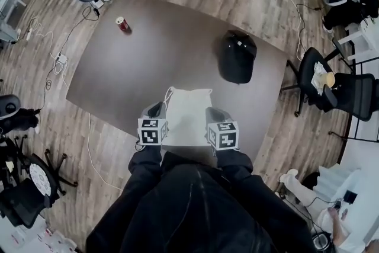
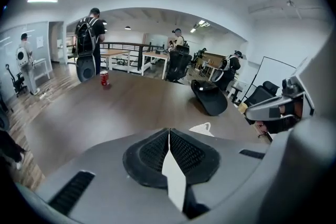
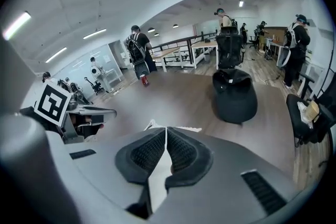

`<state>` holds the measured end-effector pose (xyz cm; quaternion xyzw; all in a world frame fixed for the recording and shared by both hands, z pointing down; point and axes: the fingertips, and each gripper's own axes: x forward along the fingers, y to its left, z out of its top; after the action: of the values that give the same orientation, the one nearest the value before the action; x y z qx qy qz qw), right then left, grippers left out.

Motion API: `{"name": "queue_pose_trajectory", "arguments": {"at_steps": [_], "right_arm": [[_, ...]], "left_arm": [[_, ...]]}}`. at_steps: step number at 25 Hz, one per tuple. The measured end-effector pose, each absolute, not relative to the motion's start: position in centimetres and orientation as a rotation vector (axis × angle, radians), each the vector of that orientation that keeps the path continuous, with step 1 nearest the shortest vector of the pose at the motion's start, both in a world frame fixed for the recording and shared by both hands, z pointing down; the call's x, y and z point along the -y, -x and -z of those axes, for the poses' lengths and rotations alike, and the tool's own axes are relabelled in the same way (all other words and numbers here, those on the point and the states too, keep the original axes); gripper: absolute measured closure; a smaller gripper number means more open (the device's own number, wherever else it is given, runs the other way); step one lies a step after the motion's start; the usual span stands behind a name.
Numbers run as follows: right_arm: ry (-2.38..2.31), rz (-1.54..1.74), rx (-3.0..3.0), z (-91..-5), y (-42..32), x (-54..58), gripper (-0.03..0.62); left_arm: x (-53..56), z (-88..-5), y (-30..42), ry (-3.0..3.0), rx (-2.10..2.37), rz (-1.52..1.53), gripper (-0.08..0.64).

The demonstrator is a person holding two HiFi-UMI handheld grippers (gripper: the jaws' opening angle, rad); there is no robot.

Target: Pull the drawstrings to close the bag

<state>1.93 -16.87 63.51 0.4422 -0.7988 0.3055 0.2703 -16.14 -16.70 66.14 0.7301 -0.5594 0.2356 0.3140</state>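
A white drawstring bag (image 1: 188, 106) lies flat near the front edge of the dark brown table (image 1: 154, 56), with a cord loop at its far left corner. My left gripper (image 1: 156, 108) rests at the bag's left edge and my right gripper (image 1: 214, 111) at its right edge. In the left gripper view the pads (image 2: 152, 152) meet at their tips, and the bag's corner (image 2: 202, 128) shows just beyond. The right gripper's pads (image 3: 181, 152) also meet, with the bag's edge (image 3: 184, 128) ahead. A white sliver shows in each slit; whether cloth is pinched there I cannot tell.
A black cap (image 1: 238, 56) lies on the table beyond the bag to the right. A red can (image 1: 122, 23) stands at the far left. Office chairs, floor cables and several people surround the table; a chair (image 1: 323, 77) with a cup stands to the right.
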Motion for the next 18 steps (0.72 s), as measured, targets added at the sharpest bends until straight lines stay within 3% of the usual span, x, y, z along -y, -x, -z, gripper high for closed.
{"name": "queue_pose_trajectory", "arguments": {"at_steps": [3, 10, 12, 18], "right_arm": [[-1.209, -0.878, 2.096, -66.2, -2.0, 18.2, 0.564], [-1.184, -0.949, 1.965, -72.3, -2.0, 20.2, 0.46], [-1.185, -0.961, 1.935, -73.5, -2.6, 20.4, 0.459], [-1.197, -1.002, 1.886, -75.8, -3.0, 22.1, 0.443]], "left_arm": [[18.4, -68.5, 16.1, -1.984, 1.401, -0.692, 0.528], [22.1, -74.1, 16.5, -2.089, 1.202, -0.833, 0.52], [22.5, -75.3, 16.2, -2.098, 1.152, -0.855, 0.464], [23.5, -77.7, 15.3, -2.109, 1.059, -0.865, 0.44]]}}
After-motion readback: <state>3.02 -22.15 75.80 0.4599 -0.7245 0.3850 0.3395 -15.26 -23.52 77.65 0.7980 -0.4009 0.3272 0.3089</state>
